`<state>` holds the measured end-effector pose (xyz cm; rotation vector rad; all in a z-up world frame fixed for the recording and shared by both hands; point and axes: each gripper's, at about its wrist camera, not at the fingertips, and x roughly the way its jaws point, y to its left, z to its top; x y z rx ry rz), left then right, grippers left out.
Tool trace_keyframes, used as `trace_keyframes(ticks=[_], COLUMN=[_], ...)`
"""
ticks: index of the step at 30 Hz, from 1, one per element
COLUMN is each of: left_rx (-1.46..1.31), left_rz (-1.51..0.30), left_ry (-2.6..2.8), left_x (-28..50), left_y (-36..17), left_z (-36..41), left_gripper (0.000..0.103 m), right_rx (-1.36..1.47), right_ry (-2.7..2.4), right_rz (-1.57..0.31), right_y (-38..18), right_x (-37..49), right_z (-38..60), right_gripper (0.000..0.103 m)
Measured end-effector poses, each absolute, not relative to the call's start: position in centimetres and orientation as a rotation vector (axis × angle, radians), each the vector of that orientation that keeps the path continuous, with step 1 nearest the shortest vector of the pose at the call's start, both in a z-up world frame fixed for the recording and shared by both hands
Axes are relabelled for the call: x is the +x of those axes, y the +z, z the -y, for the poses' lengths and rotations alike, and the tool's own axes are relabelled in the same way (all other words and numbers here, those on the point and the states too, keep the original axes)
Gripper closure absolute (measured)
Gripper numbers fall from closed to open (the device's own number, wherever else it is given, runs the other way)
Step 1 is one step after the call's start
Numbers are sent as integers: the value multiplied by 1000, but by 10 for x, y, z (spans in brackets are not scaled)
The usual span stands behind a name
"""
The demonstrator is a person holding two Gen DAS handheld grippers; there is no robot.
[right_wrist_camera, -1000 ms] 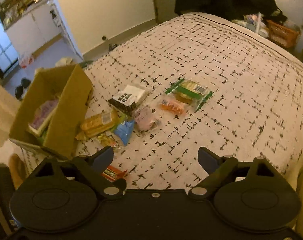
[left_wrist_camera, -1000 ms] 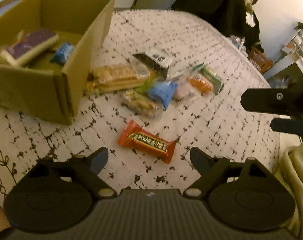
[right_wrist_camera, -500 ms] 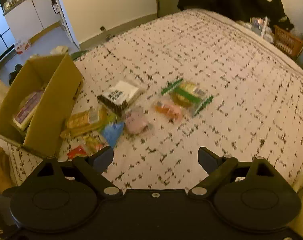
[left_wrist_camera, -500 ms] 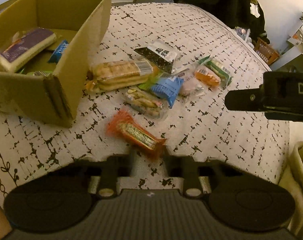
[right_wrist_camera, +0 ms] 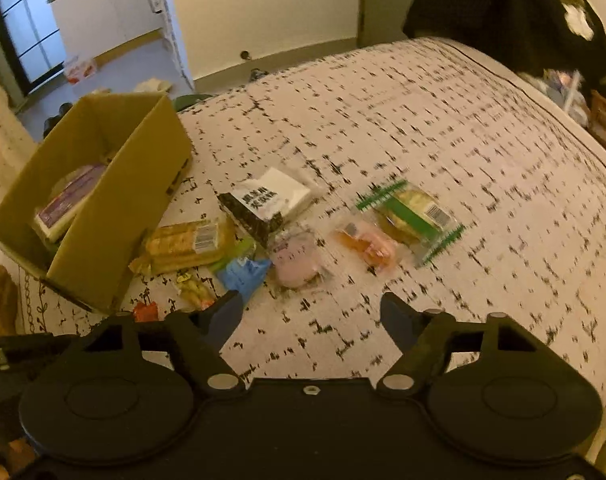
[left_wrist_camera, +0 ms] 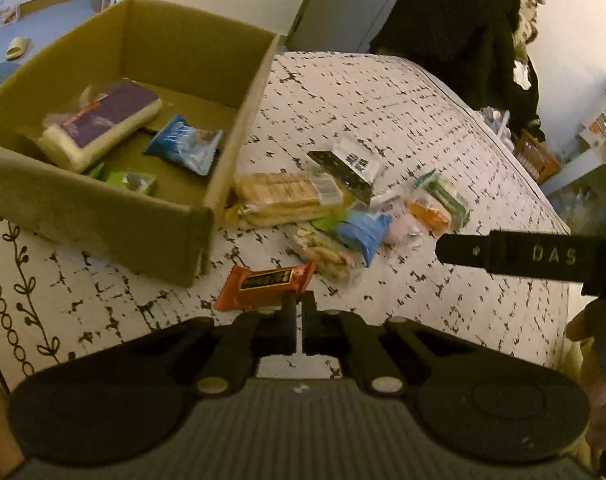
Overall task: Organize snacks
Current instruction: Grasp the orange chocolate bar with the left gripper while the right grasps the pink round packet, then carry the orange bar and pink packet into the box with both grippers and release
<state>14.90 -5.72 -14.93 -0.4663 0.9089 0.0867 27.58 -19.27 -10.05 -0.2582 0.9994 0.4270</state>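
My left gripper (left_wrist_camera: pixel 299 304) is shut on the right end of an orange-red snack bar (left_wrist_camera: pixel 259 286), which hangs just in front of the cardboard box (left_wrist_camera: pixel 115 216). The box holds a purple pack (left_wrist_camera: pixel 103 124), a blue packet (left_wrist_camera: pixel 183 146) and a green packet (left_wrist_camera: pixel 131 180). Loose snacks lie beside it: crackers (left_wrist_camera: pixel 287 198), a black-and-white pack (left_wrist_camera: pixel 347 168) and a blue packet (left_wrist_camera: pixel 363 232). My right gripper (right_wrist_camera: pixel 311 316) hovers in front of a pink packet (right_wrist_camera: pixel 297 262). Its jaws are closing with nothing between them.
An orange packet (right_wrist_camera: pixel 367 244) and a green-striped pack (right_wrist_camera: pixel 411 216) lie to the right of the pile on the patterned bed cover (right_wrist_camera: pixel 423 120). Dark clothes (left_wrist_camera: pixel 463 32) hang behind the bed. Floor and cabinets lie beyond the box at left.
My left gripper shut on the orange-red bar and lifted it toward the box corner. My right gripper came down nearer the pile and its jaws narrowed.
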Motion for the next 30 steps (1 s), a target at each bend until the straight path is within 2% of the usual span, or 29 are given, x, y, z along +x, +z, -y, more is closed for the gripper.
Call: trace_keyframes(ticks=[4,9,11,24,27,30], left_rx=[-479,-495,-520,-531,-531,-536], left_rz=[-902,-887,-902,-898,-893,-876], left_ry=[104,108,103,90,96,89], left_x=[146,140,138,128,125,123], left_y=[-149,-145,-144,-135,-132,-127], left_z=[53,45,39,30,28,25], left_gripper=[103,103,103,103,103,103], right_rx=[-279,-311,-308,-377,-344,-330], right_ry=[444,485,498,489,484,454], right_rz=[-1008,-954,-952,-967,-1010,-1023], right_y=[-109,-118,-123,-155,-151,-139], right_x=[283,288,293,303,304,300], right_z=[187,180,179,161,165,168], right_gripper=[46,51,58,59,68,70])
